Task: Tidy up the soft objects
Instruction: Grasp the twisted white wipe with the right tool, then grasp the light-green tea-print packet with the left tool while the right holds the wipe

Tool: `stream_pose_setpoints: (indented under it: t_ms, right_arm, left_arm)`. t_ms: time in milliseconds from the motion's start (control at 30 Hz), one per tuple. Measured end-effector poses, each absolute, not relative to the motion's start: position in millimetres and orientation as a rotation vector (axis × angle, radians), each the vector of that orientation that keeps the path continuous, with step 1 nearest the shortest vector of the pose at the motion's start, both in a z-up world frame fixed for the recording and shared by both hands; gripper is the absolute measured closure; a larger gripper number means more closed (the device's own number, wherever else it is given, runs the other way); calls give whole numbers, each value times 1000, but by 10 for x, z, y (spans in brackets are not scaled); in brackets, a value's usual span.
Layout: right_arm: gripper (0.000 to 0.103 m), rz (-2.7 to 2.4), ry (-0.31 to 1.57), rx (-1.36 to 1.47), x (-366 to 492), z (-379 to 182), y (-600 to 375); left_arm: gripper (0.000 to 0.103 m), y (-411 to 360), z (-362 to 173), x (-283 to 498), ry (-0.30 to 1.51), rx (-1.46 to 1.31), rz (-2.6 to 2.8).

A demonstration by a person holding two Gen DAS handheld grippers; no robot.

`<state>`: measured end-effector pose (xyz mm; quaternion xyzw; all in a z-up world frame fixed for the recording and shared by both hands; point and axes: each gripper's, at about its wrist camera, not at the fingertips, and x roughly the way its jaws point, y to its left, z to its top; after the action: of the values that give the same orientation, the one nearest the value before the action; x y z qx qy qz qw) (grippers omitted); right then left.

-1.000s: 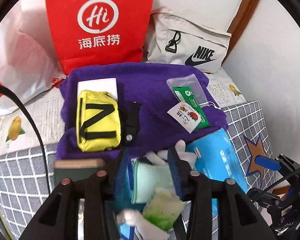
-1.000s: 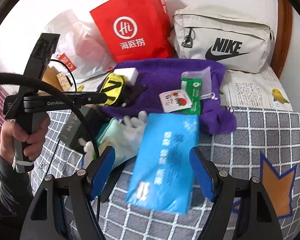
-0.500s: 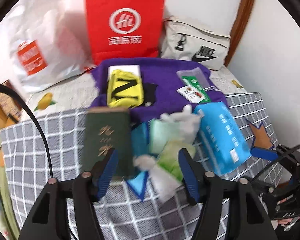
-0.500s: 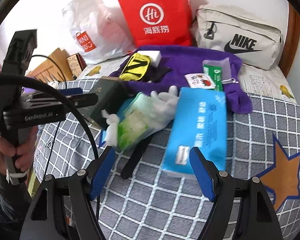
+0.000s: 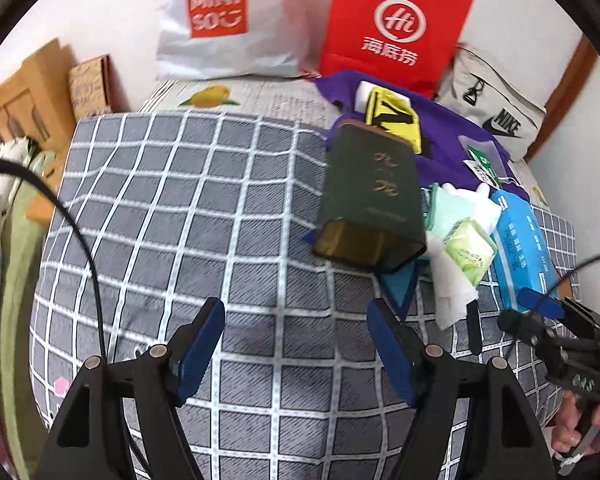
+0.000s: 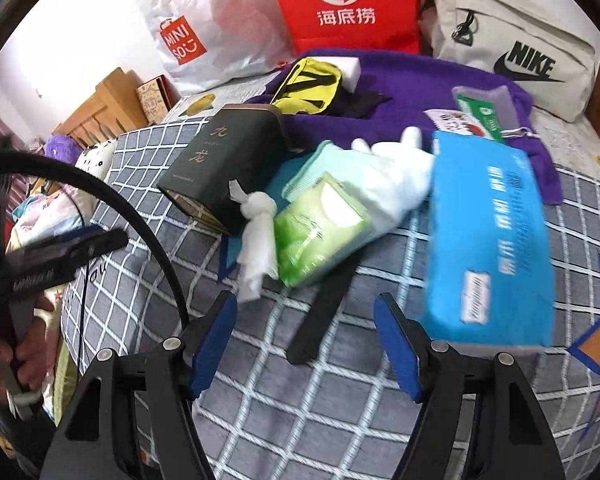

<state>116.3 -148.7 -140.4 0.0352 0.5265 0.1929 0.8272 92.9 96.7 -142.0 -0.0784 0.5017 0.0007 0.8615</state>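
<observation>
Since the earlier frame we have drawn both grippers back: left gripper (image 5: 296,340) and right gripper (image 6: 306,334), jaws apart and empty, face the soft pile, green tissue pack (image 6: 320,228) at centre on the checked bed (image 5: 180,200).

A dark green rectangular tin box (image 6: 224,164) with gold characters lies on its side on the grey bed cover with a white grid (image 5: 204,208). Behind the box, against the wall, a red paper bag (image 6: 342,4) stands between a white plastic Miniso bag (image 6: 204,40) and a beige Nike pouch (image 6: 512,44). Left of the box stands a wooden headboard (image 6: 100,112).
</observation>
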Motion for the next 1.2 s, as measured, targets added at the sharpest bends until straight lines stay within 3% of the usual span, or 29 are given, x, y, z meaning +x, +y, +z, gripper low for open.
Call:
stream_pose_setpoints:
  t_ms: [333, 467, 600, 700, 833, 933, 1000, 1200]
  right_arm:
    - [32, 456, 1074, 10, 1406, -1451, -1082]
    - [40, 467, 1019, -74, 1472, -1462, -939]
    - [52, 492, 1028, -144, 1561, -1566, -819]
    - [53, 506, 1054, -191, 1610, -1696, -741]
    - [53, 513, 1010, -279, 1607, -1745, -643]
    - [62, 513, 993, -305, 1646, -1785, -597]
    - [80, 509, 983, -318, 1685, -1812, -581]
    - [87, 529, 1005, -284, 1762, -1858, -678]
  left_arm:
    - [25, 1003, -1825, 972, 1050, -62, 95]
    - [25, 1022, -2003, 999, 1046, -71, 107]
    - [15, 1055, -2040, 970, 986, -99, 116]
    - [2, 1066, -2079, 964, 958, -115, 122]
    - [0, 991, -2116, 961, 938, -61, 128]
    - [0, 1008, -2126, 936, 906, -66, 121]
    - [0, 1009, -2134, 935, 897, -65, 121]
    - [0, 1013, -2133, 931, 897, -67, 118]
